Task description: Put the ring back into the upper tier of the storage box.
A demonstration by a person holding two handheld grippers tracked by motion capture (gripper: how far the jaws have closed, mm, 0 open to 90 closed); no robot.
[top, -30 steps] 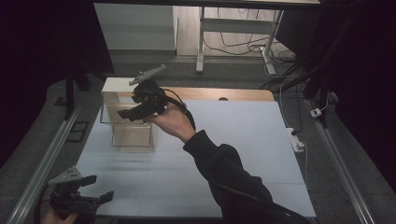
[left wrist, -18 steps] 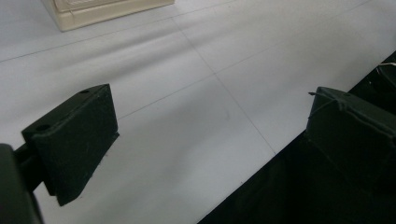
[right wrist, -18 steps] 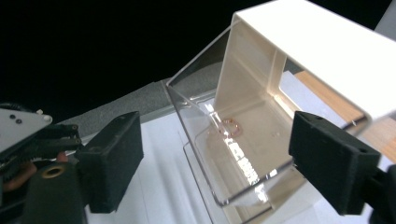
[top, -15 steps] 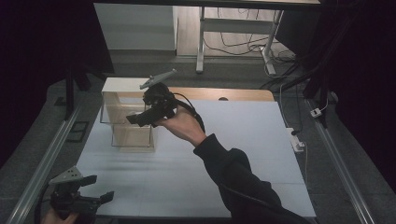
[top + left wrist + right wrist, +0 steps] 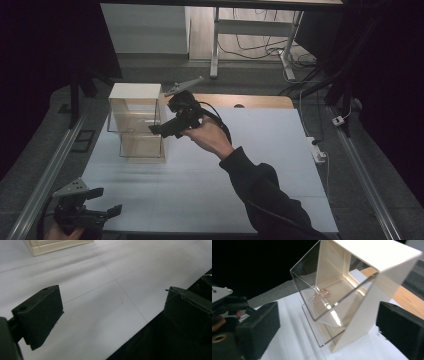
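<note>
The thing you are working at is the cream-coloured display case point(image 5: 136, 120), which stands upright on the far left part of the white worktop point(image 5: 260, 150). It has a solid top and side walls and clear panels point(image 5: 322, 302) at the front, with a clear shelf inside. On that shelf, in your right gripper view, lies a small pinkish ring-shaped object point(image 5: 323, 293); it is too small and blurred by reflections for me to say what it is.

Your right gripper point(image 5: 161, 129) hangs just beside the case's right side, raised above the worktop and pointing left toward the case. Your right hand point(image 5: 210, 137) grips it from behind, and its cable loops over the wrist; the grey three-cornered plate point(image 5: 184, 86) stands up on top of it. In your right gripper view its fingers point(image 5: 259, 327) are spread wide with nothing between them, and the case sits in the gap ahead, not touched by either one.

Your left gripper point(image 5: 106, 201) is at the near left corner of the worktop, well apart from the case, with your left hand point(image 5: 57, 233) just in sight at the bottom edge. Its fingers point(image 5: 41, 315) are also spread and empty, hovering over the bare white surface; one is over the worktop, the other out past the near edge, where it goes dark. The base of the case point(image 5: 53, 245) shows at the top of that view.

Beyond the white sheet a strip of wooden tabletop point(image 5: 250, 101) shows at the far edge.
</note>
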